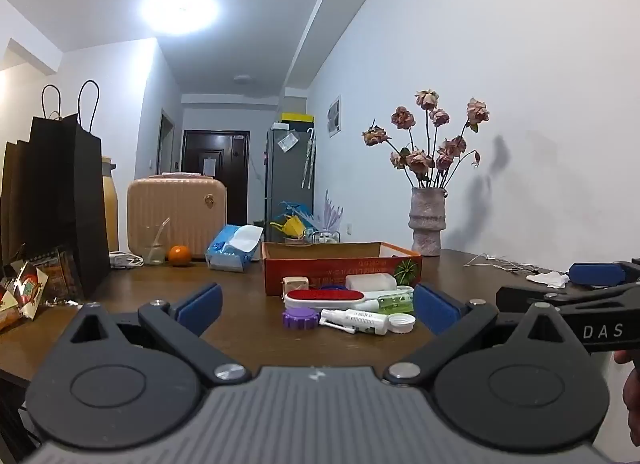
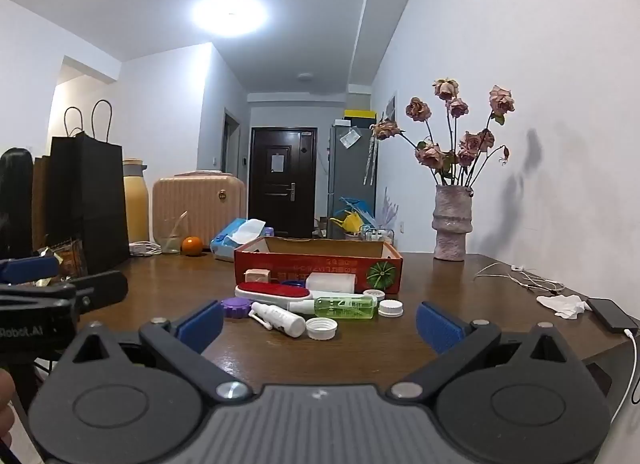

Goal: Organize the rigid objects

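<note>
Both hand-held grippers, left (image 1: pixel 316 304) and right (image 2: pixel 320 322), gape empty; white plastic spray bottle (image 2: pixel 280 318) lies crosswise ahead, right nearer.

Dark wooden bench (image 2: pixel 400 344) carried a red cardboard box (image 2: pixel 320 270) at centre. At its 6 o'clock lay a red-topped brush (image 2: pixel 272 291), purple cap (image 2: pixel 236 306), white spray bottle (image 2: pixel 280 318), green bottle (image 2: pixel 346 307) and white caps (image 2: pixel 321 328). Vase (image 2: pixel 452 224) stood at 2 o'clock, orange (image 2: pixel 192 245) at 10, phone (image 2: pixel 610 314) at 3.
</note>
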Motion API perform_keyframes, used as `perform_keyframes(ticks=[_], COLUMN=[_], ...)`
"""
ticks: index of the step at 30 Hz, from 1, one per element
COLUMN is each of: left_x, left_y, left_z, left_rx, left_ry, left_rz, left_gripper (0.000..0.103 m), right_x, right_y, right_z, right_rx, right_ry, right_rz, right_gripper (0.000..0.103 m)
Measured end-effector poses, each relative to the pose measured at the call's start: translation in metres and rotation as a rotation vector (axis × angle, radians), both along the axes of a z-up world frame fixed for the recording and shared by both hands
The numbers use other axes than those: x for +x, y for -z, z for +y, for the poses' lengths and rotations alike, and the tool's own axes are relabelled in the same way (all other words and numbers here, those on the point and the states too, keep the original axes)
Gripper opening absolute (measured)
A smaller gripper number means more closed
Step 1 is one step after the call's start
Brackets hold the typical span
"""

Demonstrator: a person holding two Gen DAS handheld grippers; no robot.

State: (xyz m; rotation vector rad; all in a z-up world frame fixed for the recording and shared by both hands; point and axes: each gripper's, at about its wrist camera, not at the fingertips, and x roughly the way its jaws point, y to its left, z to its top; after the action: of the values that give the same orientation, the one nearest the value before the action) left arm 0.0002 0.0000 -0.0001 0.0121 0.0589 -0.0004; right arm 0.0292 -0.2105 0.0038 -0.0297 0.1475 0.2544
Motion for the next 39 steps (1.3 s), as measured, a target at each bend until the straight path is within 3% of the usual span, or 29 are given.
perform_keyframes(ticks=[8,39], left_x=[0.0027,0.0019], left_y=[-0.0021,0.0007], left_z=[0.0082,0.0016], left_rx=[-0.037,-0.019], left_ry=[0.004,0.008], left_rz=[0.011,0.009], left_gripper=[0.103,0.103], right_x=[0.0009,0.0056], right_y=[-0.0005,-0.0001], right_z=[-0.0035,-0.0049], right_rx=[0.038,0.034], right_ry=[0.019,0.028], right_rz=[0.018,0.04], right_gripper=[0.103,0.103])
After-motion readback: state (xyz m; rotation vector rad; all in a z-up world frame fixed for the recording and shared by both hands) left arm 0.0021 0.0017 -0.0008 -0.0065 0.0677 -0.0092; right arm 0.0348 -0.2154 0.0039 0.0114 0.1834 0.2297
